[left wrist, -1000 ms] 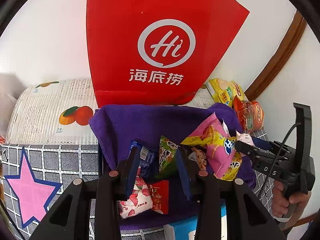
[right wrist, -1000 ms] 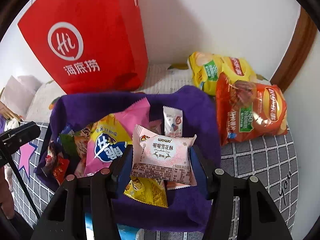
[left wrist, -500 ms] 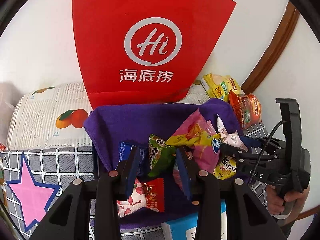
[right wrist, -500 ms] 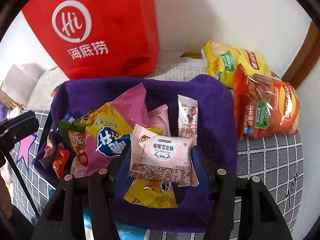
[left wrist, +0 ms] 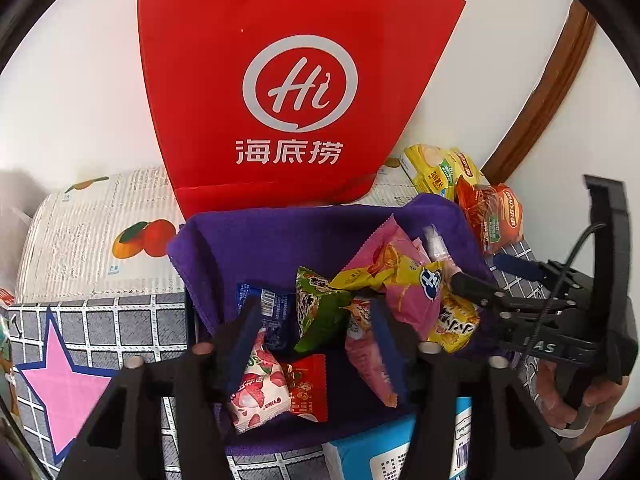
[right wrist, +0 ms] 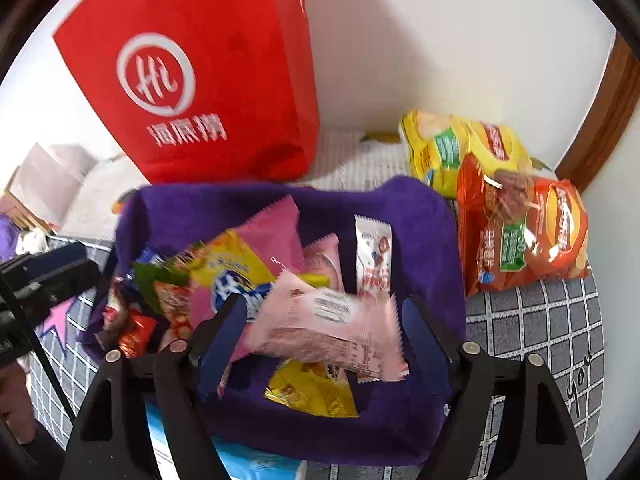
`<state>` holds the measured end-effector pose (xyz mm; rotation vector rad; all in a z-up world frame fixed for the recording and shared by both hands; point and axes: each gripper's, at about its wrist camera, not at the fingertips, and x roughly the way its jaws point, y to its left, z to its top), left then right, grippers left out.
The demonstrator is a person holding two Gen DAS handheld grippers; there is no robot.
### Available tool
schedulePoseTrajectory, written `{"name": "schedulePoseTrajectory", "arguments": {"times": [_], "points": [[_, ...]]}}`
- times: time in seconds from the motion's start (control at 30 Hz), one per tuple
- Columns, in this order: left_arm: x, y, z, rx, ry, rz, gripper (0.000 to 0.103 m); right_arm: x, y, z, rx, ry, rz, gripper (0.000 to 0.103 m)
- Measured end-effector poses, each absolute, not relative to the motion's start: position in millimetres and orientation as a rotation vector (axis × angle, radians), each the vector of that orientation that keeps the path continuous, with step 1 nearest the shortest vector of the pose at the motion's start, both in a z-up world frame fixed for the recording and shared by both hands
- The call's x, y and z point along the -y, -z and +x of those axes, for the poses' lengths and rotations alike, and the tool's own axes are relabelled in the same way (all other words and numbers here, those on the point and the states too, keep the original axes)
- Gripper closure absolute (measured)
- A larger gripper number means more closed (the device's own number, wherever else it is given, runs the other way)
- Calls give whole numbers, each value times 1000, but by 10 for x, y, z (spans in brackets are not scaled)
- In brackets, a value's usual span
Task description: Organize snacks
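A basket lined with purple cloth holds several small snack packets. In the left wrist view my left gripper is open over the basket, with a green packet between its fingers but not pinched. In the right wrist view my right gripper is open; a pale pink packet, blurred and tilted, lies loose between its fingers above the pile. The right gripper also shows at the basket's right side in the left wrist view. A pink-and-yellow bag lies in the middle.
A red paper bag stands against the wall behind the basket. Yellow and orange chip bags lie at the right. A blue-white box sits under the basket's front. Checked cloth with a pink star covers the left.
The right gripper has opened and let go of the pale pink packet, which tips down toward the pile. The left gripper has moved slightly closer over the basket.
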<state>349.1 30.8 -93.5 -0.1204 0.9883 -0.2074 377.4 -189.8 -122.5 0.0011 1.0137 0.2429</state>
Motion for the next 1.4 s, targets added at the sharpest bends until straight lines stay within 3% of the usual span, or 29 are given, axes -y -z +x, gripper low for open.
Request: {"name": "schedulePoseTrajectory", "arguments": {"times": [0.43,0.9,1.07,1.1,1.13,1.2,1.4], "points": [[-386,584,3243,-936,206,-161,32,1916,657,3315,-902,-265,67,22],[-252,396,2193,-891,183,-126,29,1876,453,2147,-842,-151,9,22],[-164,337,1756,-854,163,-103,16,1948,412,1654,-816,-132,10,12],[-141,324,1688,-853,160,-98,9,1968,402,1559,-815,-131,20,12],[-115,308,1601,-850,153,-91,6,1980,396,1480,-818,-127,24,6],[-63,273,1451,-839,145,-73,6,2009,391,1329,-823,-99,18,1],[92,172,970,-817,140,-39,5,2113,322,856,-800,-45,63,1]]}}
